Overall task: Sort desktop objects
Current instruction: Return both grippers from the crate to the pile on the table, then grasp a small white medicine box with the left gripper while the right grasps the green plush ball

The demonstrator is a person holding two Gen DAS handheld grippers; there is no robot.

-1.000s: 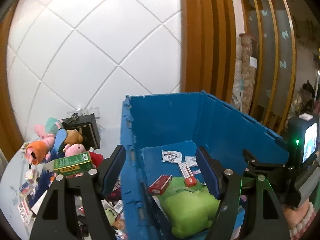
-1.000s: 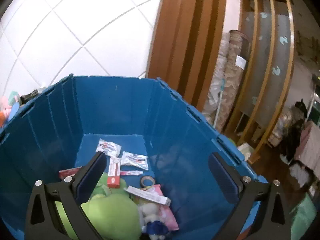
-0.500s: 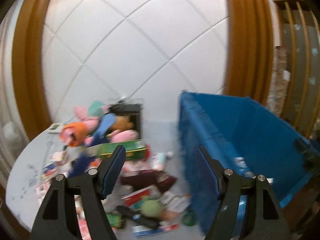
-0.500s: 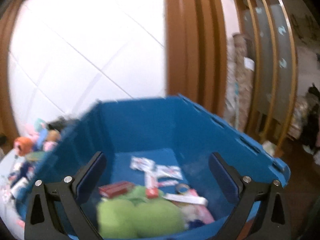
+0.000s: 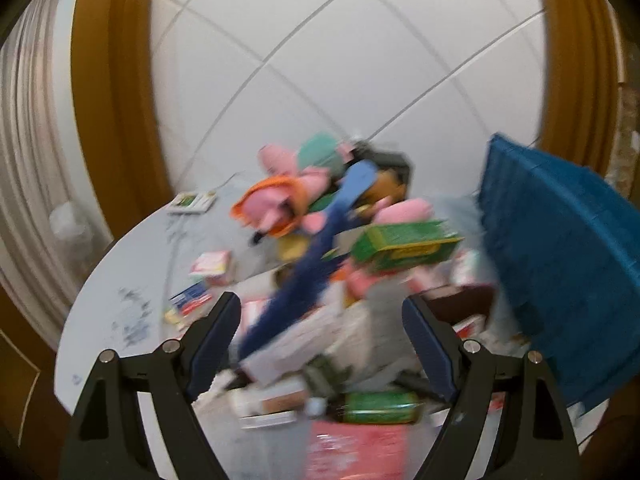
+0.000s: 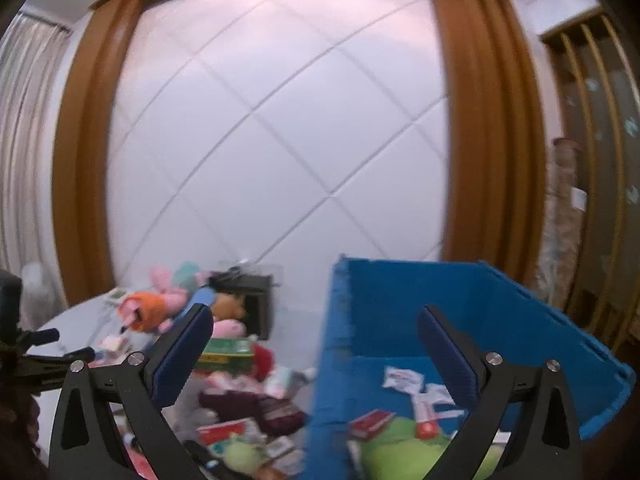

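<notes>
A pile of desktop objects lies on a white round table (image 5: 120, 280): plush toys (image 5: 280, 196), a green box (image 5: 404, 244), a long blue object (image 5: 312, 276), a green bottle (image 5: 380, 406) and small packets. My left gripper (image 5: 320, 340) is open and empty above the pile. A blue crate (image 6: 500, 320) stands to the right, holding a green plush (image 6: 400, 452), a red box (image 6: 372, 424) and packets. My right gripper (image 6: 316, 352) is open and empty over the crate's left wall. The pile shows in the right wrist view too, with the green box (image 6: 226, 350).
A black box (image 6: 256, 304) stands at the back of the table against a white quilted wall with brown wooden frames. The left gripper's body (image 6: 24, 356) shows at the left edge of the right wrist view. Both views are motion-blurred.
Both grippers have swung left, from over the crate's inside toward the pile on the table. The left one now faces the pile; both stay open and empty.
</notes>
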